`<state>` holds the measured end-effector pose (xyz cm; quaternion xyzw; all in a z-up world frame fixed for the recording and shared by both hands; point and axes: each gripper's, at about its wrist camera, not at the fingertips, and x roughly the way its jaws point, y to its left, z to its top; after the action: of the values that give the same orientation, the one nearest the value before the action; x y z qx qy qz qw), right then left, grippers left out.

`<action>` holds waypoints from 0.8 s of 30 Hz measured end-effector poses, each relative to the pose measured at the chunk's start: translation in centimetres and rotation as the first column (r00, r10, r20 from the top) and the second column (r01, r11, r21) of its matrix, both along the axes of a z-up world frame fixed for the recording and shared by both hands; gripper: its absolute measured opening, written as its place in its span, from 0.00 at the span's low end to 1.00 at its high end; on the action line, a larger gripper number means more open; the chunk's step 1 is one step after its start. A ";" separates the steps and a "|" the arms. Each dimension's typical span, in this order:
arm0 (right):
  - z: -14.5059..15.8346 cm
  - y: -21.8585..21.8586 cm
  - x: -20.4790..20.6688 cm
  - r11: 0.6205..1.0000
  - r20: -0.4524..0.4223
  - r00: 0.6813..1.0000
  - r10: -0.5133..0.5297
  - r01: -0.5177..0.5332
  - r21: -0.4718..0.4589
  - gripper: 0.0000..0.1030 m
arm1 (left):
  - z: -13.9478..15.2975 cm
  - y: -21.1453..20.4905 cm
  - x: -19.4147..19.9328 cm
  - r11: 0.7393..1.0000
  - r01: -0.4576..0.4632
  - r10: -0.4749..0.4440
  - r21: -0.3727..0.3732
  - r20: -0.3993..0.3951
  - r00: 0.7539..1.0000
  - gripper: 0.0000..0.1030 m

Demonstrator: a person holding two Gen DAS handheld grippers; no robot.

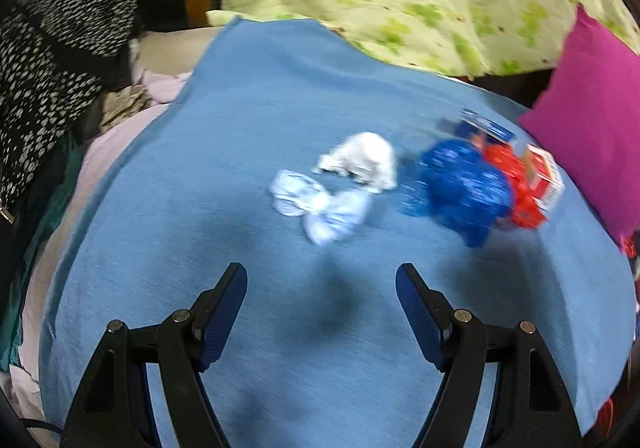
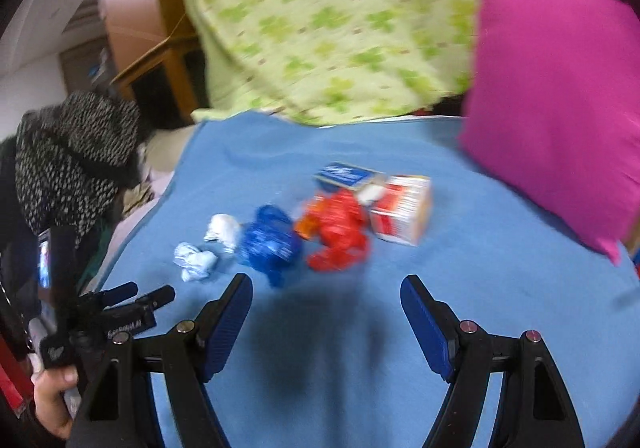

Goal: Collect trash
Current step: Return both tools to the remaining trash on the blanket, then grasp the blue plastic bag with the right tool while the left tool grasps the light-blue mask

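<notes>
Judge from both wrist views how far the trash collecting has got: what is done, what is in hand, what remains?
Done: nothing visibly. In hand: nothing; the left gripper and right gripper are open and empty above the blue blanket. Left: pale blue wad, white wad, blue wrapper, red wrapper, red-and-white box and blue box. No bin shows.
</notes>
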<state>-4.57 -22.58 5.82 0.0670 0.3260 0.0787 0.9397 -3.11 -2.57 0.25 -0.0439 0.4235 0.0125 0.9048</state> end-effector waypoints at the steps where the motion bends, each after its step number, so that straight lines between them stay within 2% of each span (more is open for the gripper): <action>1: -0.3 0.9 1.3 1.000 -0.010 1.000 0.020 -0.020 -0.002 0.77 | -0.2 0.4 0.1 1.000 -0.010 0.010 -0.002 0.002 1.000 0.75; 5: -1.7 4.8 7.2 0.996 -0.046 0.996 0.074 -0.076 -0.039 0.77 | -0.9 1.9 0.4 0.999 -0.029 0.029 -0.019 0.006 1.000 0.75; 10: -3.8 6.9 11.7 0.993 -0.102 0.991 0.084 -0.091 -0.069 0.77 | -1.0 3.4 0.7 0.996 -0.066 0.066 -0.054 0.007 0.998 0.75; 16: -6.3 8.3 13.7 0.988 -0.166 0.982 0.091 -0.110 -0.105 0.77 | -0.9 5.2 0.9 0.988 -0.137 0.139 -0.070 0.020 0.990 0.75; 19: -7.2 8.7 14.2 0.986 -0.185 0.978 0.098 -0.121 -0.119 0.68 | -1.1 5.9 1.1 0.982 -0.167 0.169 -0.083 0.011 0.986 0.75; 24: -7.4 8.8 14.6 0.984 -0.194 0.975 0.110 -0.134 -0.116 0.65 | -1.4 6.0 1.8 0.978 -0.186 0.187 -0.089 -0.003 0.982 0.75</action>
<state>10.05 -13.77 -1.58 -0.0067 0.4207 0.1086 0.9007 -1.32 3.46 -1.12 -0.1237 0.4152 0.0783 0.8979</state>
